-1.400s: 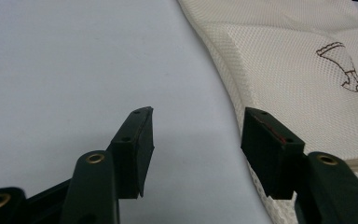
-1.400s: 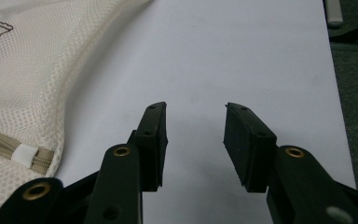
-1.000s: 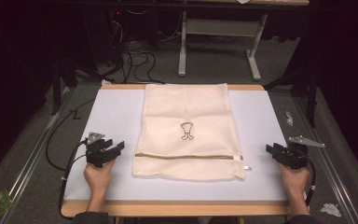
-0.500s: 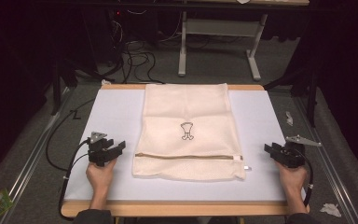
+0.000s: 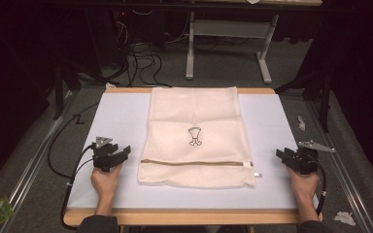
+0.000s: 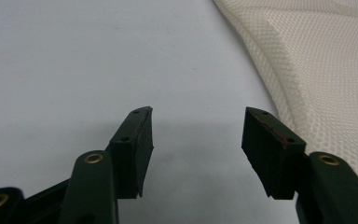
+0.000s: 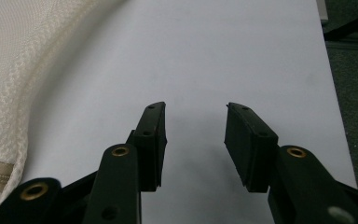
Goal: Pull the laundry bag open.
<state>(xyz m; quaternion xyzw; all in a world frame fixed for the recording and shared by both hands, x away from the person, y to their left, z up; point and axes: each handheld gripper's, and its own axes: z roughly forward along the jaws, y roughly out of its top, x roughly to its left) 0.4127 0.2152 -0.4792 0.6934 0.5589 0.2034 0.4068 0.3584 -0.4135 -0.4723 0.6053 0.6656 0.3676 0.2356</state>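
Mesh laundry bag lies flat at bench centre, reaching up to far edge, zipper running across near its lower end, small dark emblem mid-panel. Zipper pull pokes out at bag's near right corner. Left gripper rests on bench near front left corner, just beside bag's lower left side, not touching; jaws wide apart, nothing between. Right gripper sits near front right corner, apart from bag; jaws parted, empty. Cables on floor beyond bench.
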